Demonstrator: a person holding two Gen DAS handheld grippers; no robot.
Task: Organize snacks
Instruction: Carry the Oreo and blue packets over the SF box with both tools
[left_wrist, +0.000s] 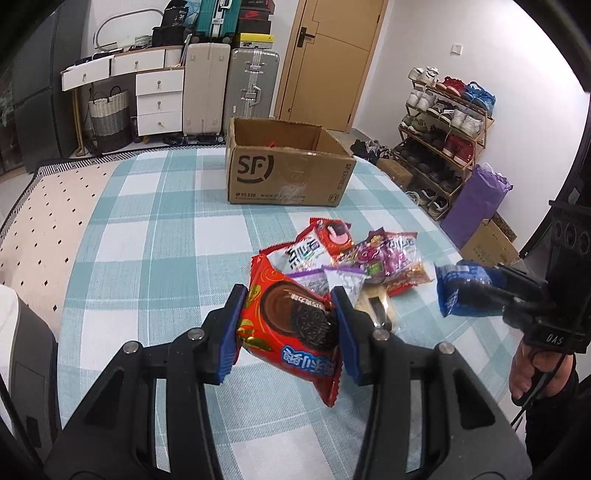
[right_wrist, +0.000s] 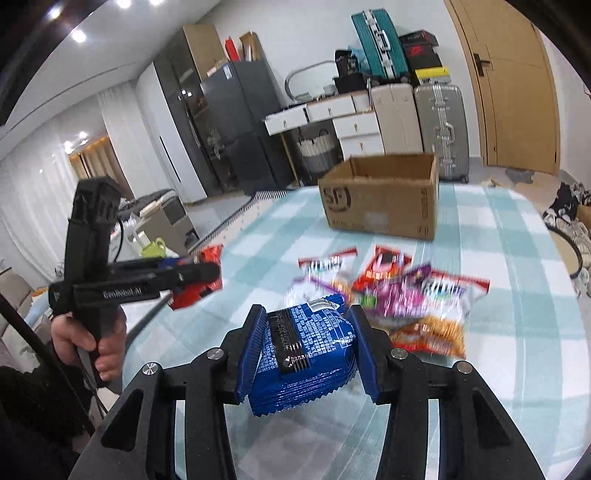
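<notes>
My left gripper (left_wrist: 288, 325) is shut on a red cookie packet (left_wrist: 291, 332) and holds it above the table. My right gripper (right_wrist: 306, 343) is shut on a blue snack packet (right_wrist: 306, 354), also lifted; it shows in the left wrist view (left_wrist: 465, 291) at the right. A pile of snack packets (left_wrist: 351, 258) lies on the checked tablecloth (left_wrist: 155, 240), also in the right wrist view (right_wrist: 399, 291). An open SF cardboard box (left_wrist: 284, 166) stands beyond the pile, seen too in the right wrist view (right_wrist: 384, 199). The left gripper appears at the left of the right wrist view (right_wrist: 207, 275).
The table edge runs close at the right, with a shoe rack (left_wrist: 443, 133) and a purple bag (left_wrist: 472, 203) beyond it. Suitcases (left_wrist: 229, 85) and a drawer unit (left_wrist: 155, 96) stand behind the table. A dark fridge (right_wrist: 236, 125) stands at the far left.
</notes>
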